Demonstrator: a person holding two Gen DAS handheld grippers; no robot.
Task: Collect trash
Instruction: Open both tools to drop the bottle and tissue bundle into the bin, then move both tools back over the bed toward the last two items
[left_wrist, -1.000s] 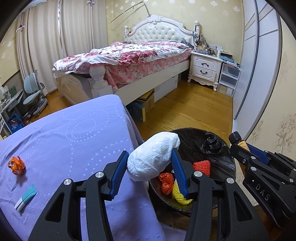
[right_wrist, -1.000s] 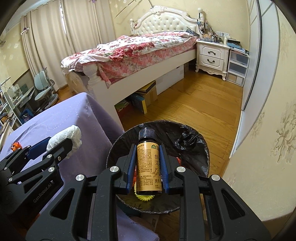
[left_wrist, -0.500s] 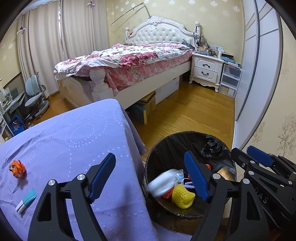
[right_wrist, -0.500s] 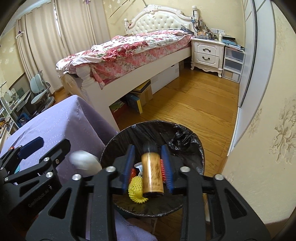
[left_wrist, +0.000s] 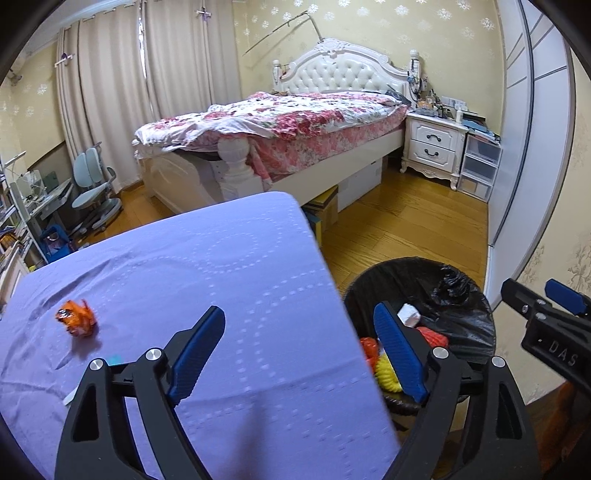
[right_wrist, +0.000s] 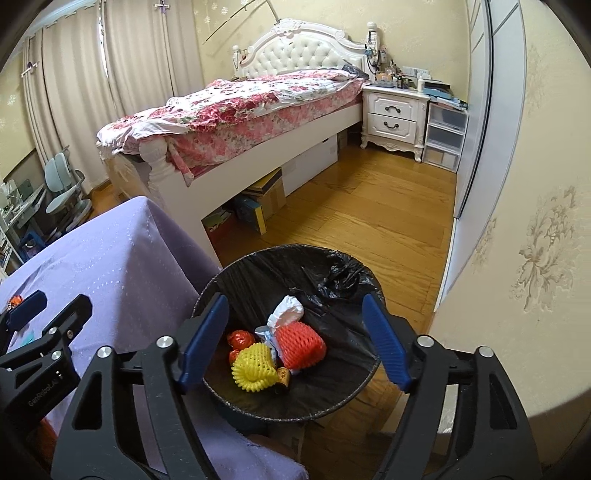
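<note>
Both the left gripper (left_wrist: 299, 343) and right gripper (right_wrist: 291, 332) gape wide, empty; orange wrapper (left_wrist: 75, 322) lies on the surface (left_wrist: 229, 266) left of the left gripper, the trash bin (right_wrist: 240, 267) directly beneath the right.

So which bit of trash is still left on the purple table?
Look at the purple table beside the black bin. Near its left side lies a crumpled orange wrapper, alone on the cloth. Its bright orange sets it apart from the small teal thing nearby.

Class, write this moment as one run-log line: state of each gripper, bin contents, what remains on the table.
left gripper: open | right gripper: open | black-lined round trash bin: holds yellow foam net, red foam net | purple tablecloth: crumpled orange wrapper remains
</note>
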